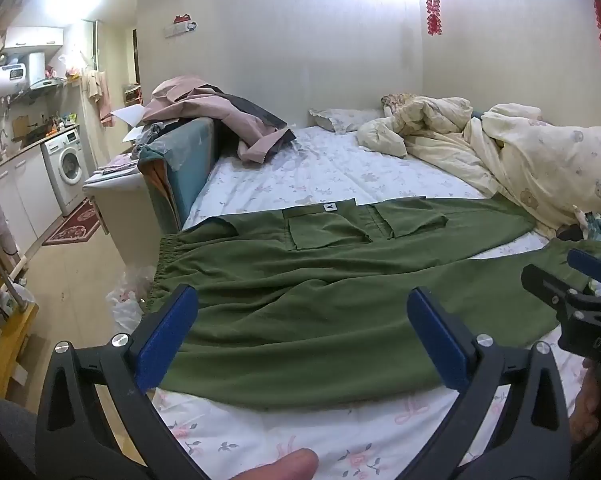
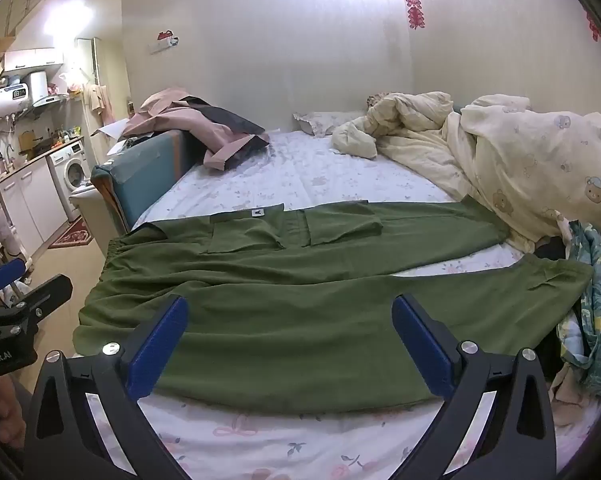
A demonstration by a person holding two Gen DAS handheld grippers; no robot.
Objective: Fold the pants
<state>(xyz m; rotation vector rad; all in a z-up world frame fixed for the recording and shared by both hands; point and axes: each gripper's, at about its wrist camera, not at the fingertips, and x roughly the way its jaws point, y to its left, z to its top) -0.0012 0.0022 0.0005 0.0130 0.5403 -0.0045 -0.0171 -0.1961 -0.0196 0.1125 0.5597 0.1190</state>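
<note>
Across mid-frame, green cargo pants (image 1: 320, 280) lie flat on the floral bed sheet (image 1: 332, 168), elastic waistband at left, legs running right. Left tongs (image 1: 302, 336) and right tongs (image 2: 290, 340) hover above the near leg, both spread wide, holding nothing. Cream quilt (image 2: 520, 160) heaped upper right; pink garment (image 1: 220, 116) upper left.

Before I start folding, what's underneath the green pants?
The green pants lie flat on a white floral bedsheet, which shows all around them and between the two legs. Whatever is directly beneath the fabric is covered.
</note>
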